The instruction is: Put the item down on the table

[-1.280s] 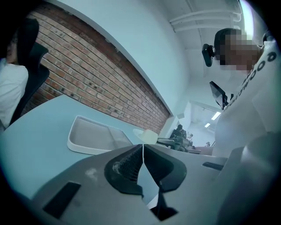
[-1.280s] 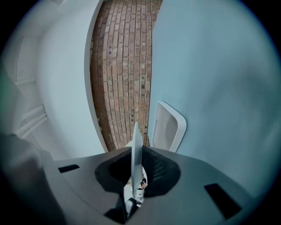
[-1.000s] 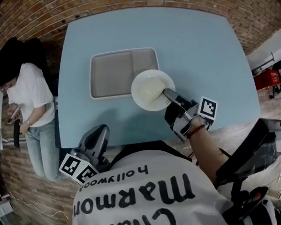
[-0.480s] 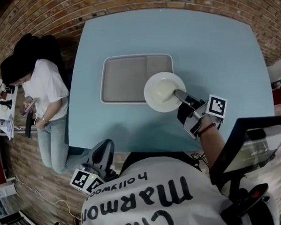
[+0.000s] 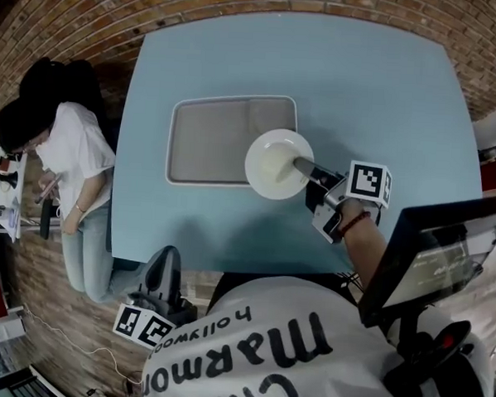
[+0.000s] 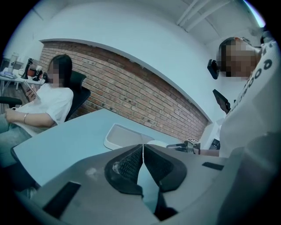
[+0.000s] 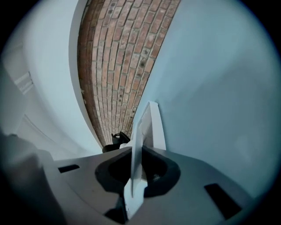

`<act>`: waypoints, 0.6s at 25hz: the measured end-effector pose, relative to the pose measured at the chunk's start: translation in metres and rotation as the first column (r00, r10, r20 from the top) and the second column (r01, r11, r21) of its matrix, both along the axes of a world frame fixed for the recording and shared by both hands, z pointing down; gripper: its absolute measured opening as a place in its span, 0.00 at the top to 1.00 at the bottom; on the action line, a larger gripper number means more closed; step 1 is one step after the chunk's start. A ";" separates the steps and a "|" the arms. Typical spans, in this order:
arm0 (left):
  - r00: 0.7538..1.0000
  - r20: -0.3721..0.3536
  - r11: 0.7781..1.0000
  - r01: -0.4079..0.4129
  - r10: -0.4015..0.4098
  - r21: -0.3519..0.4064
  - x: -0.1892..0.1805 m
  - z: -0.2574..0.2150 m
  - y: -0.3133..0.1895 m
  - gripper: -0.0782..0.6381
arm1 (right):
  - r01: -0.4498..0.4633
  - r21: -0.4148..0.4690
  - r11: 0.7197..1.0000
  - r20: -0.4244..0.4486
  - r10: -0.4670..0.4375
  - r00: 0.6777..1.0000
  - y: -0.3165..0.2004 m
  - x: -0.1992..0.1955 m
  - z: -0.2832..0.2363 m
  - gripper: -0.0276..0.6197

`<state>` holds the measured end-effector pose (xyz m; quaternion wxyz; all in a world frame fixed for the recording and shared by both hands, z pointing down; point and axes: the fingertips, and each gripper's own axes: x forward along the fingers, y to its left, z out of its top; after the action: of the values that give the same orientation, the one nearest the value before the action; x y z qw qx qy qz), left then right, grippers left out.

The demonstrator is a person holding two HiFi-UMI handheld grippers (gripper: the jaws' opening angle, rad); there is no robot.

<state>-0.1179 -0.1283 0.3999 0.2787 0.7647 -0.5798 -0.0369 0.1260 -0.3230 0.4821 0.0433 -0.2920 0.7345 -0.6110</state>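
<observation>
White round plate (image 5: 268, 165), shallow w/ a raised rim, is gripped at its near-right edge by the right gripper (image 5: 299, 165); in the right gripper view the rim shows edge-on btw. the two dark jaws, which are clenched on it from both sides. Plate pos.: over the light-blue square desk (image 5: 345, 82), right of centre, its left part overlapping the front-right corner of the grey rectangular tray (image 5: 209, 142) in the head view. Whether the plate's underside touches desk or tray can't be told. Tray lies flat near mid-desk, divided into a large left section and a smaller right one. Left gripper (image 6: 142, 150) is held low at the desk's near-left edge, well apart from plate and tray; its ribbed jaws are pressed together at the tips w/ nothing btw. them. Seated person in a white shirt (image 5: 72, 155) is at the desk's left side. Red-brick wall (image 6: 145, 99) runs behind the desk.
</observation>
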 end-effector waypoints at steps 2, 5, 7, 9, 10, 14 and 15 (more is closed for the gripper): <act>1.000 0.020 1.000 -0.003 0.003 -0.005 -0.003 0.003 -0.003 0.87 | 0.016 0.021 1.000 -0.028 -0.015 0.999 -0.001 -0.002 -0.001 0.91; 1.000 0.021 1.000 0.004 -0.004 0.001 -0.001 -0.001 -0.010 0.87 | 0.040 0.090 0.995 -0.070 -0.034 0.997 -0.005 -0.008 -0.005 0.91; 1.000 0.024 1.000 0.009 -0.009 0.004 -0.001 -0.004 -0.012 0.87 | 0.085 0.150 0.985 -0.144 -0.063 0.987 -0.005 -0.010 -0.005 0.91; 0.999 0.028 1.000 0.015 -0.015 0.006 -0.001 -0.005 -0.014 0.87 | 0.132 0.188 0.973 -0.204 -0.093 0.975 -0.004 -0.012 -0.006 0.91; 0.999 0.029 1.000 0.016 -0.017 0.006 -0.001 -0.005 -0.014 0.87 | 0.152 0.205 0.967 -0.228 -0.104 0.968 -0.005 -0.012 -0.007 0.91; 1.000 0.025 1.000 0.013 -0.013 -0.002 0.002 -0.002 -0.017 0.87 | 0.217 0.260 0.941 -0.343 -0.120 0.932 -0.008 -0.010 -0.006 0.91; 1.000 0.025 1.000 0.009 -0.009 -0.004 0.004 -0.001 -0.018 0.87 | 0.224 0.268 0.937 -0.363 -0.118 0.924 -0.008 -0.010 -0.005 0.90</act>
<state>-0.1144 -0.1463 0.3993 0.2729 0.7619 -0.5867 -0.0275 0.1164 -0.3313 0.4772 -0.0942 -0.3172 0.8390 -0.4319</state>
